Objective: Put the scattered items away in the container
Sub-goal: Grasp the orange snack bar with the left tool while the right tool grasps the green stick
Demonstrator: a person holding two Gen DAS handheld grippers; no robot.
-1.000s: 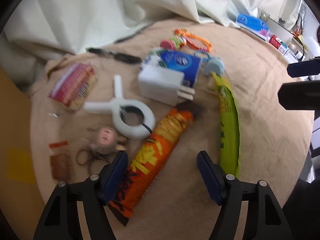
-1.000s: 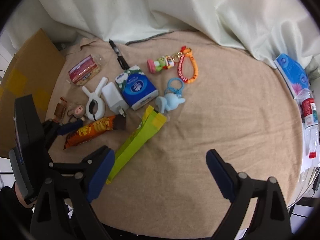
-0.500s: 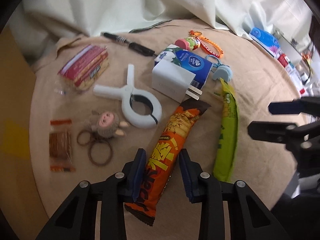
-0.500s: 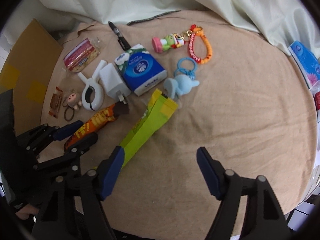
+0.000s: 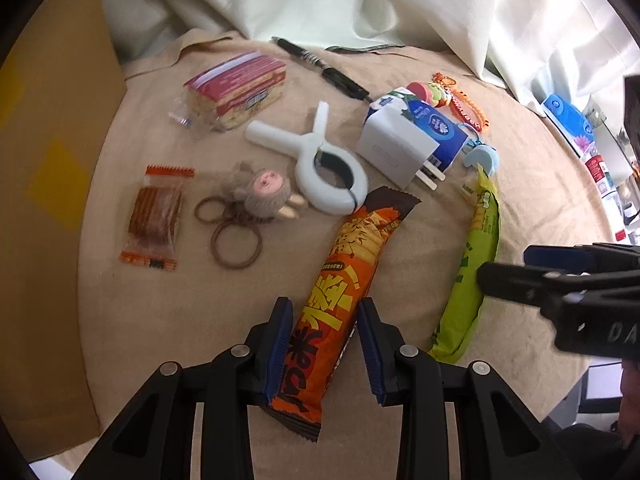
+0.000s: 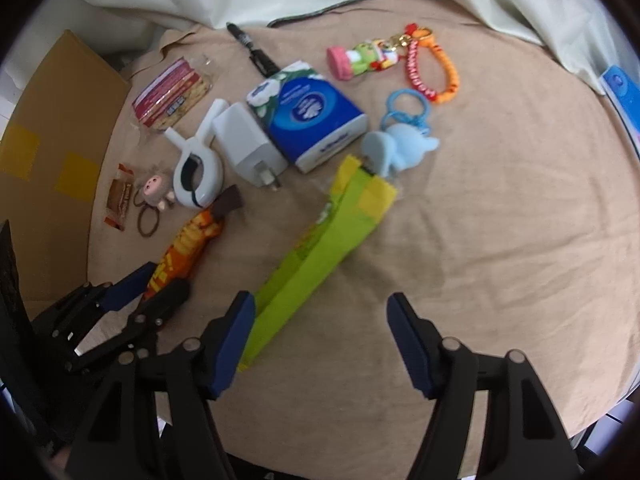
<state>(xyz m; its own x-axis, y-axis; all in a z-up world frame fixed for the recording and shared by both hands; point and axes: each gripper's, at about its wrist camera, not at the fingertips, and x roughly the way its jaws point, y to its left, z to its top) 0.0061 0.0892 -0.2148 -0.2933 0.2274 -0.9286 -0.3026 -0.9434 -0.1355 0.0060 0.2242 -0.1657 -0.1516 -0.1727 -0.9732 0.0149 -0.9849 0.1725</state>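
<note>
Straddling the near end of the orange snack bar (image 5: 344,296), the left gripper (image 5: 323,344) has its fingers narrowed around the wrapper, one blue pad at each long edge; whether they press it yet I cannot tell, though the left pad looks to be touching. The bar lies on the tan-covered desk (image 6: 500,240), its far end near the white clip (image 5: 320,172). To do this grasp well, the pinch should land square across the bar's width, low enough that the wrapper does not slip out, and firm without crushing what is inside. The right gripper (image 6: 322,344) hovers with fingers spread wide beside the lower end of the green packet (image 6: 320,256), gripping nothing. The cardboard box (image 5: 44,184) at the left edge is probably the container, so the bar's lift should clear the plush hair tie (image 5: 256,196) on the way.
</note>
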